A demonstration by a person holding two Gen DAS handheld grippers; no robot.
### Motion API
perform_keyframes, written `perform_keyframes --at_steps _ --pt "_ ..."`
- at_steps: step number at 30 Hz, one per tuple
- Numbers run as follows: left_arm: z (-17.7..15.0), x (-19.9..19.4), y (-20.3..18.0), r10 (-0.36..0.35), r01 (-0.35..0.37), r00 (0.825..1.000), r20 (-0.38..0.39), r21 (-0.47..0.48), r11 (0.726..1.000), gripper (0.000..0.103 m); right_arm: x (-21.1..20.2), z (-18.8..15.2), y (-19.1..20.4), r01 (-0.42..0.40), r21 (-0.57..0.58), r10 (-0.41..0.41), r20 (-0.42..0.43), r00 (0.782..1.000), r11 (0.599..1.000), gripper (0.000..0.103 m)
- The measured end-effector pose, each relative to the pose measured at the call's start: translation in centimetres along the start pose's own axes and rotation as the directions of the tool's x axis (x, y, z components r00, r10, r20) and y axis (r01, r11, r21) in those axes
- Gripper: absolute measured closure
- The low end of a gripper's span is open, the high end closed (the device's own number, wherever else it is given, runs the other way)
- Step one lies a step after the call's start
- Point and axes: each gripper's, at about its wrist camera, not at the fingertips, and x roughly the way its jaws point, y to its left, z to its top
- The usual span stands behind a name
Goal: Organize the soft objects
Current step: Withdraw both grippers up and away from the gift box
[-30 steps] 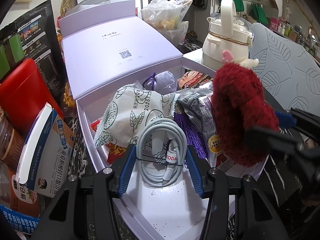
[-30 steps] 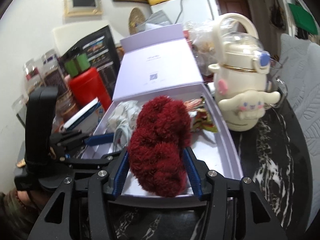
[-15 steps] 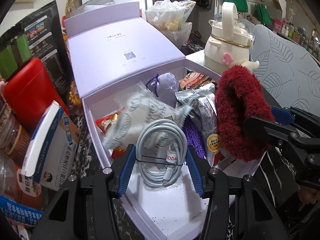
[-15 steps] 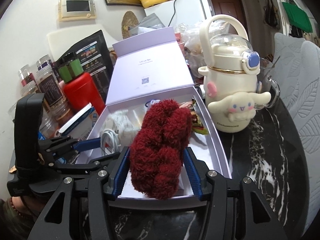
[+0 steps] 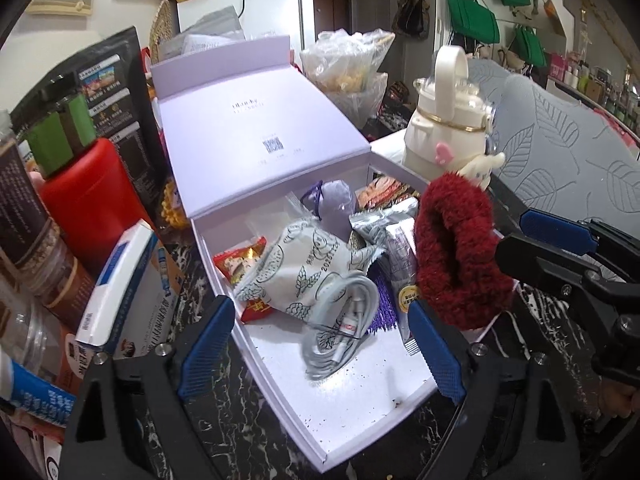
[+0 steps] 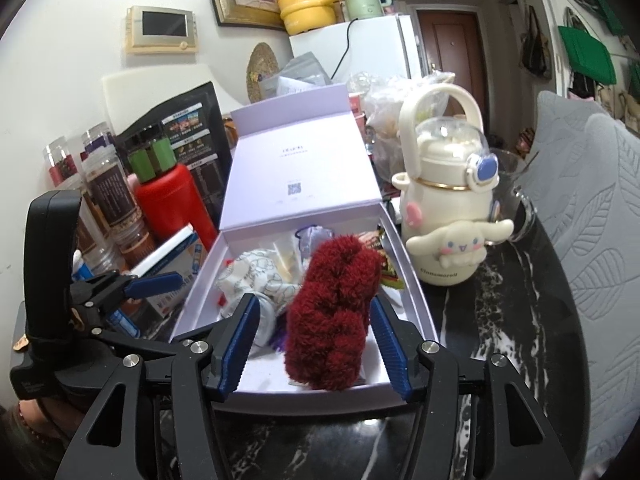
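Both claws are opening over the box (image 5: 224,280): left (image 5: 320,344) clear of the cable (image 5: 340,320), right (image 6: 316,340) around the scrunchie (image 6: 332,316).

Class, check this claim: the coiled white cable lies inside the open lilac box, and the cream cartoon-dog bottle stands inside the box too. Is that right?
Not quite. The coiled white cable does lie inside the open lilac box, but the cream cartoon-dog bottle stands outside it, on the dark marble top beside the box. The right wrist view shows this.

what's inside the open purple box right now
In the purple box: a coiled white cable, a leaf-print pouch, snack packets, a drawstring bag and the red fluffy item. Whatever lies beneath is covered.
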Motion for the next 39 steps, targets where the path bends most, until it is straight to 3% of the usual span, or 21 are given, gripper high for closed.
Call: perform_keyframes --at_steps 11,24,28,32,37,39 --pt "1.8 -4.9 1.0 -0.011 0.013 0.995 0.096 -0.021 1.0 0.014 -4.5 1.7 2.6 0.059 -0.03 -0.056 0.073 0.996 0.998 0.046" --pt "2.9 -11.6 2.0 0.001 0.003 0.977 0.215 -0.017 1.0 0.013 -9.0 3.3 6.0 0.13 -0.072 -0.119 0.142 0.983 0.989 0.042" --pt "2.7 -13.7 2.2 0.0 0.006 0.969 0.249 -0.02 1.0 0.003 -10.5 3.5 7.2 0.14 -0.078 -0.126 0.161 0.979 0.987 0.04" --pt "2.2 -15.8 2.2 0.007 -0.004 0.958 0.287 -0.012 1.0 0.002 -12.3 3.3 8.4 0.158 -0.084 -0.139 0.194 0.971 0.984 0.029" --pt "1.3 -17.4 2.2 -0.006 0.008 0.957 0.29 -0.005 1.0 0.002 -14.1 2.5 9.4 0.188 -0.071 -0.168 0.223 0.96 0.98 0.017" --pt "0.8 -17.9 2.3 -0.003 0.005 0.955 0.296 -0.007 1.0 0.001 -14.7 2.0 9.9 0.208 -0.074 -0.186 0.233 0.955 0.975 0.016"
